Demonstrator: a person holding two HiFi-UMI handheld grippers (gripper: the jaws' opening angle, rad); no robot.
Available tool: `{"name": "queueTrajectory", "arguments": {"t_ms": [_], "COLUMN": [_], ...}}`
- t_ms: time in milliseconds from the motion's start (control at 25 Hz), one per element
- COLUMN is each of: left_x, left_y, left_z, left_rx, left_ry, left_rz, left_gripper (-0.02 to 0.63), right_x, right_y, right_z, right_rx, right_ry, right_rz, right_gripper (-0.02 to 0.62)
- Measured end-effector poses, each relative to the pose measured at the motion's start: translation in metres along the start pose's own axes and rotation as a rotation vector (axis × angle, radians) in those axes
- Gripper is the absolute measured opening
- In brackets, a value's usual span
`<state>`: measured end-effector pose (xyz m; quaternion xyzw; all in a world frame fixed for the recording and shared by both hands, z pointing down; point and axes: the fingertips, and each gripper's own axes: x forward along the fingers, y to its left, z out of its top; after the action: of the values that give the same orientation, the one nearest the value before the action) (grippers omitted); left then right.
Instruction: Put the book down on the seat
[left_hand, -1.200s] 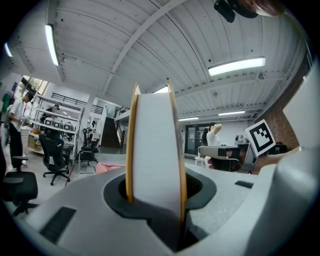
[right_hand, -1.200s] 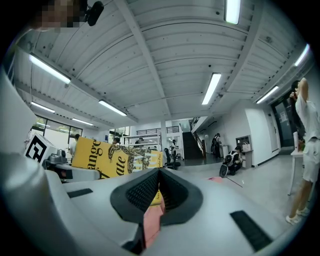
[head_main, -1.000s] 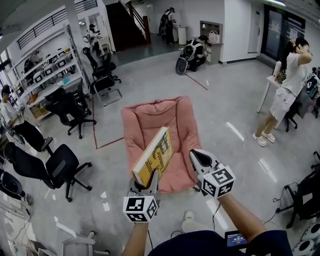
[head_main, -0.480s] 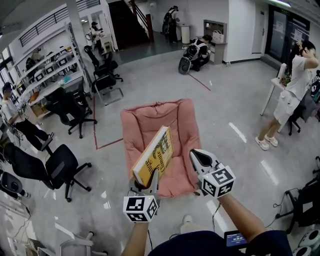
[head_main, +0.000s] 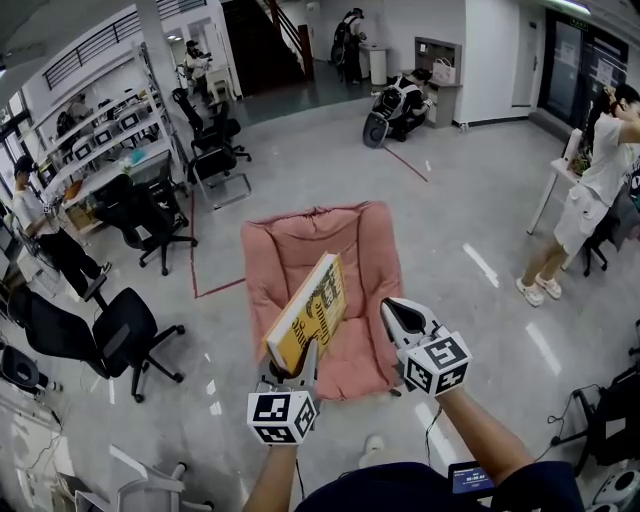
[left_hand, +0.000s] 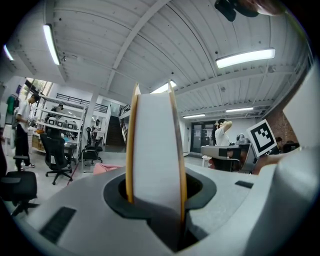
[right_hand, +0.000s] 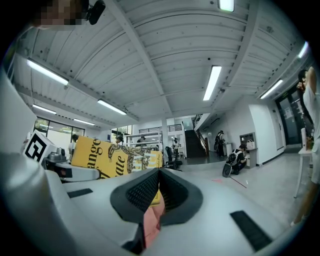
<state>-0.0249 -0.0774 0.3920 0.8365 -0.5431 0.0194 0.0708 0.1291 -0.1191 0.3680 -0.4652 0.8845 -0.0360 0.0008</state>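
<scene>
A pink padded seat (head_main: 320, 250) lies on the grey floor ahead of me. My left gripper (head_main: 292, 372) is shut on the lower end of a thick yellow book (head_main: 308, 310), which stands tilted up over the seat's front half. In the left gripper view the book's white page edge (left_hand: 155, 150) fills the gap between the jaws of the left gripper (left_hand: 155, 197). My right gripper (head_main: 402, 318) hovers beside the book on the right, shut with nothing in it. In the right gripper view, the book's yellow cover (right_hand: 112, 157) shows left of the right gripper (right_hand: 159, 187), with a strip of pink seat (right_hand: 152, 220) below.
Black office chairs (head_main: 125, 335) (head_main: 150, 215) stand to the left, near shelving (head_main: 100, 140). A person (head_main: 605, 180) stands by a white table (head_main: 555, 170) at the right. Someone crouches by a scooter (head_main: 395, 105) at the back. Red tape (head_main: 215, 288) marks the floor.
The head view has drifted slightly, so the room sits a little differently in frame. Both grippers and the book keep the same pose.
</scene>
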Motion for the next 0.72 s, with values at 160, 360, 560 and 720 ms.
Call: {"name": "queueTrajectory", "arguments": {"t_ms": [160, 360, 560, 720], "left_x": [0.009, 0.021, 0.033, 0.042], "left_y": [-0.003, -0.009, -0.008, -0.015], "left_z": [0.003, 0.008, 0.008, 0.008], "left_rx": [0.007, 0.014, 0.012, 0.006], "left_ry": [-0.002, -0.005, 0.000, 0.000], "left_rz": [0.015, 0.036, 0.059, 0.073], "left_gripper": [0.147, 0.147, 0.147, 0.147], "right_x": [0.004, 0.008, 0.018, 0.018], "right_y": [-0.011, -0.024, -0.030, -0.037], "right_z": [0.001, 0.005, 0.004, 0.000], "right_rx": [0.000, -0.006, -0.020, -0.032], "right_ry": [0.002, 0.000, 0.004, 0.014], "right_rz": [0.009, 0.030, 0.061, 0.083], "right_gripper": [0.018, 0.018, 0.018, 0.018]}}
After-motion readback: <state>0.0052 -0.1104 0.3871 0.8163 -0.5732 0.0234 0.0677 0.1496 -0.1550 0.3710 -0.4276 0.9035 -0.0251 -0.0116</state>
